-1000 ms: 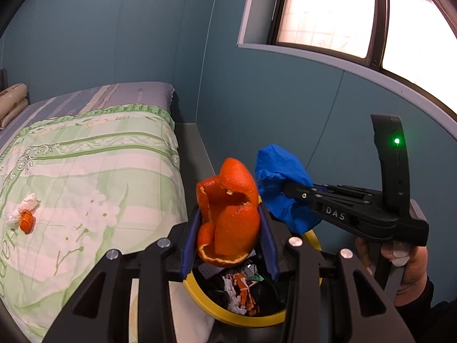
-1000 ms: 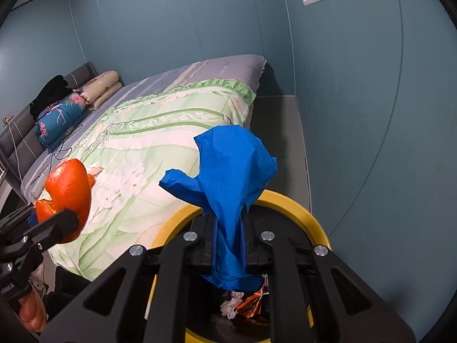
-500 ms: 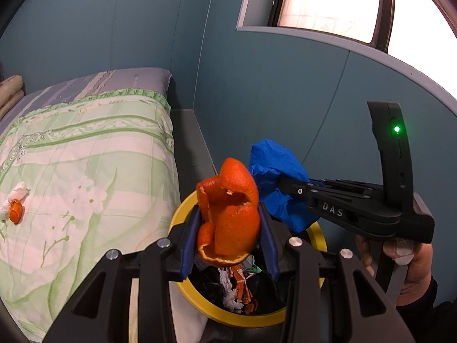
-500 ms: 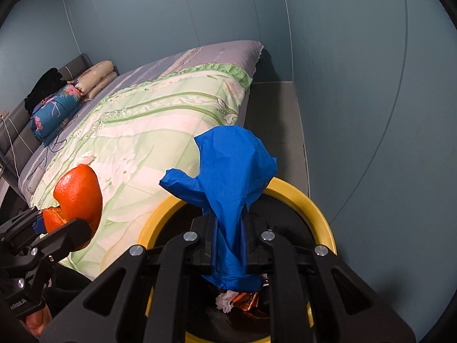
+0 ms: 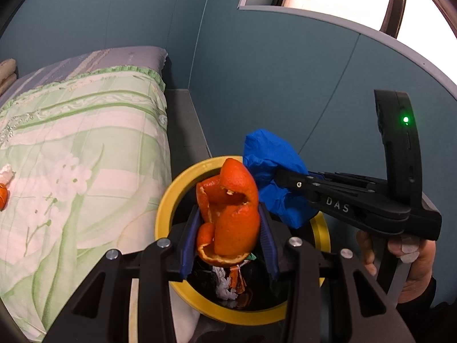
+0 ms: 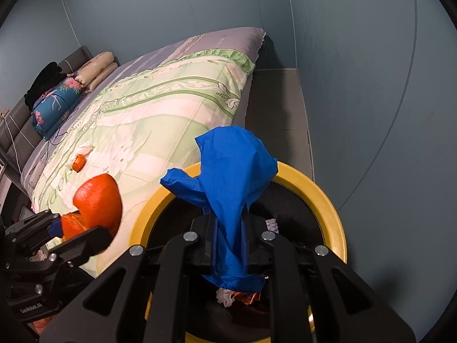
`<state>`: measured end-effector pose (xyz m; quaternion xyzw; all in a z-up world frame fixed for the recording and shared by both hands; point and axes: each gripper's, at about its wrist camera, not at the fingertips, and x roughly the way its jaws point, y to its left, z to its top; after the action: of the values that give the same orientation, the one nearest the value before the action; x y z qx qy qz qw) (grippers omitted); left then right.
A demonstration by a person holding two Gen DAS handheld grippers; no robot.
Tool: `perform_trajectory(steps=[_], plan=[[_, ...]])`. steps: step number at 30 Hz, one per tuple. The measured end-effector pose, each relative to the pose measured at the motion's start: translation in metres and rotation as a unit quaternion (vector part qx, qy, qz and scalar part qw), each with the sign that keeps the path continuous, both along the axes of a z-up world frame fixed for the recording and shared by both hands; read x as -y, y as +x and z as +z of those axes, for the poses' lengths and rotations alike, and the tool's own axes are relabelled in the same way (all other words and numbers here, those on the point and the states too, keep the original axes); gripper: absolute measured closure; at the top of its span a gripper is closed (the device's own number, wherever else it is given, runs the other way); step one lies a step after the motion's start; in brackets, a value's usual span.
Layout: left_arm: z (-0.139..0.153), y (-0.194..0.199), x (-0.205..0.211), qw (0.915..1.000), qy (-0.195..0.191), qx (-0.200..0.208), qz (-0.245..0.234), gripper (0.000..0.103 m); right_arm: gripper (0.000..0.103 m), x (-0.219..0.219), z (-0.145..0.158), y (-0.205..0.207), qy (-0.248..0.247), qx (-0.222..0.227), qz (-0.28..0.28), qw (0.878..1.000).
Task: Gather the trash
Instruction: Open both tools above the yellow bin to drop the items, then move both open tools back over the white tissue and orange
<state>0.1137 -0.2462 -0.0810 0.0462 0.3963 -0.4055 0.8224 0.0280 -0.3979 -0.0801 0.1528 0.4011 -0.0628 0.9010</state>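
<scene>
1. Orange and curled, a large piece of citrus peel (image 5: 231,214) is clamped between the blue-padded jaws of the left gripper (image 5: 230,228), above the yellow-rimmed round trash bin (image 5: 165,200).
2. The right gripper (image 6: 228,243) has its jaws closed tight on a crumpled blue plastic wrapper (image 6: 231,188), also over the bin's mouth.
3. Inside the bin lie white crumpled paper (image 5: 225,285) and other scraps.
4. The bin stands beside a bed with a green floral quilt (image 6: 148,120).
5. On the quilt rest a small orange peel scrap (image 6: 78,165) and a white tissue (image 6: 85,149), touching each other.
</scene>
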Motion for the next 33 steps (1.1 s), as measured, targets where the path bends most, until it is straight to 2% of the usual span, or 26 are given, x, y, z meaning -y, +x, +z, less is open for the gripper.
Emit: perform_trajectory(steps=[6,7,10,15,22,26,30,33], plan=[[-0.007,0.004,0.000,0.9996,-0.007,-0.026,-0.009,0.066,0.090,0.006,-0.007,0.004,0.004,-0.011,-0.006,1.000],[-0.007,0.005,-0.001,0.9994,-0.010,-0.032,-0.010,0.064,0.086,0.007,-0.009,0.004,0.006,-0.013,-0.010,1.000],[-0.005,0.005,-0.003,0.9994,-0.014,-0.030,-0.006,0.053,0.060,0.014,-0.012,0.003,0.016,-0.014,-0.022,1.000],[0.000,0.003,-0.015,0.9998,-0.016,-0.015,0.004,0.049,0.059,0.020,-0.011,0.000,0.015,-0.011,-0.039,0.999],[0.007,0.013,-0.049,0.9986,-0.018,-0.004,0.049,0.048,0.059,0.016,0.001,-0.005,-0.003,0.014,-0.049,0.999],[0.015,0.017,-0.071,0.9968,-0.020,0.013,0.076,0.048,0.056,0.007,0.014,-0.004,-0.011,0.037,-0.040,0.998],[0.025,0.019,-0.095,0.9930,-0.021,0.036,0.110,0.042,0.053,-0.010,0.027,0.002,-0.019,0.060,-0.016,0.998],[0.033,0.025,-0.112,0.9902,-0.023,0.047,0.130,0.039,0.047,-0.028,0.037,0.010,-0.026,0.075,0.008,0.997]])
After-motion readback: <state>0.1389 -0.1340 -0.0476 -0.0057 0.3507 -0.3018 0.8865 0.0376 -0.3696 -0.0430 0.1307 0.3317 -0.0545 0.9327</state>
